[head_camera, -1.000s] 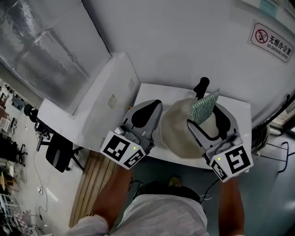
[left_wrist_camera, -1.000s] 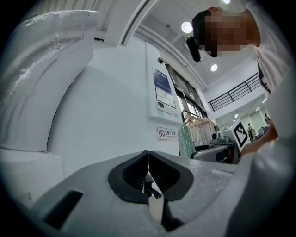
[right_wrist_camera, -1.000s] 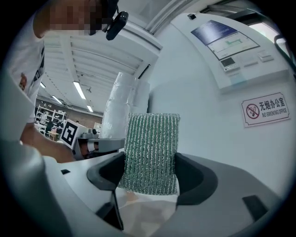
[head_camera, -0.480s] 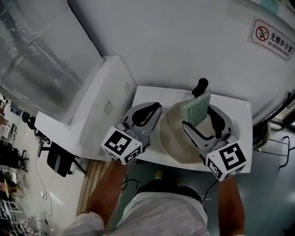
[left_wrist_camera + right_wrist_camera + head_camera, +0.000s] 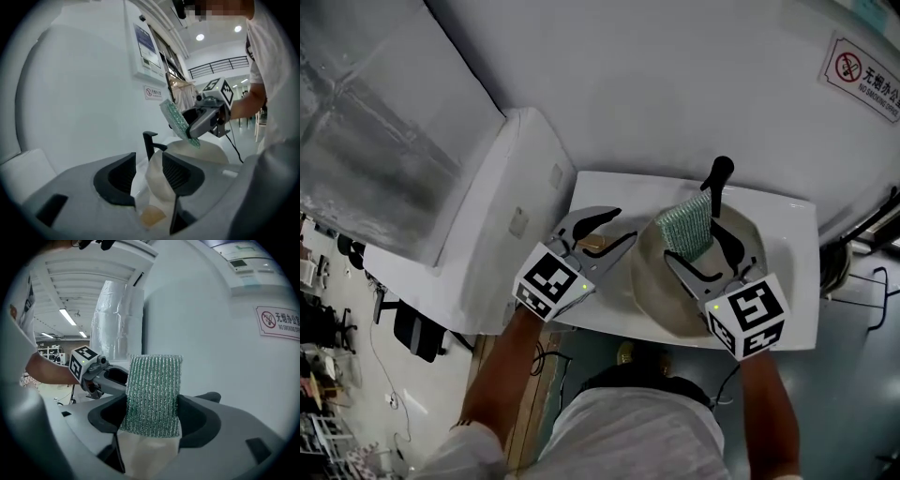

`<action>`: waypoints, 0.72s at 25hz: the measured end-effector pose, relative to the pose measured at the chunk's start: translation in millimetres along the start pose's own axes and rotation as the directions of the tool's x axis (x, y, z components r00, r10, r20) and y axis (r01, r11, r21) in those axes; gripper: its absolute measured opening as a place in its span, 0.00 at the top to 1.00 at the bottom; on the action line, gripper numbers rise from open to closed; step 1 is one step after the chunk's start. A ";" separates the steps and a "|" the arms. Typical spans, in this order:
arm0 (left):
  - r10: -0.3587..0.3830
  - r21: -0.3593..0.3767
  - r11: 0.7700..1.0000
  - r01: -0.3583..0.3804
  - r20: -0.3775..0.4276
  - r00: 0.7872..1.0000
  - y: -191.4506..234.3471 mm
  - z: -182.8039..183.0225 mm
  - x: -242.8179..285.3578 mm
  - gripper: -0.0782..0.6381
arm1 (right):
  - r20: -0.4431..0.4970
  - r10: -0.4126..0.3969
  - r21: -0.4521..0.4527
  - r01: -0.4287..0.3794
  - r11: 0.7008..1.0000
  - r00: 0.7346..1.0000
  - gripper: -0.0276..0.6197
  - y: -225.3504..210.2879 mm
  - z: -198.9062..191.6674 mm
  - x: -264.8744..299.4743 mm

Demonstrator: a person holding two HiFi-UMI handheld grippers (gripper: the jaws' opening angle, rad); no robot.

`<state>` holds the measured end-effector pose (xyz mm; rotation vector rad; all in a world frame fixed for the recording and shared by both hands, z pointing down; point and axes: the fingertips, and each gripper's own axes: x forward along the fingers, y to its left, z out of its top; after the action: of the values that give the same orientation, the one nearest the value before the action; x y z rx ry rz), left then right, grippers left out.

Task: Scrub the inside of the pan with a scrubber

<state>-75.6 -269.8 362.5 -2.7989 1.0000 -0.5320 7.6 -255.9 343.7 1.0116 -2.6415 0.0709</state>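
Observation:
A cream pan with a black handle pointing away sits on the white table. My right gripper hangs over the pan's bowl, shut on a green mesh scrubber that stands upright between its jaws. My left gripper is just left of the pan's rim, its jaws opening. In the left gripper view the pan's cream rim shows in the gap between the jaws, and the pads are off it. That view also catches the handle and the scrubber.
A white cabinet butts against the table's left end. A wall with a no-smoking sign runs right behind the table. An office chair stands on the floor at the lower left, and cables hang at the right.
The left gripper's jaws, shut before, now stand apart. The right gripper has shifted the scrubber left and slightly lower over the pan.

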 end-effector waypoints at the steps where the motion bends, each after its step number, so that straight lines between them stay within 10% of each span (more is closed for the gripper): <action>1: -0.024 0.016 1.000 0.024 -0.026 0.999 -2.4 -6.7 1.9 0.64 | -0.019 0.003 0.004 -0.003 1.000 1.000 0.43 1.2 -4.7 4.2; 8: -0.142 0.078 0.984 0.162 -0.215 0.966 -15.7 -59.9 10.4 0.56 | -0.162 0.025 0.032 -0.020 0.999 0.986 0.43 5.8 -38.8 28.2; 18: -0.222 0.149 0.934 0.325 -0.471 0.854 -20.6 -131.1 20.0 0.51 | -0.403 0.035 0.048 -0.017 0.999 0.914 0.43 2.8 -100.6 53.0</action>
<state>-97.1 -266.0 495.0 -2.6763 0.5388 -1.2890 -4.4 -272.3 455.6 0.8657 -2.2813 0.3114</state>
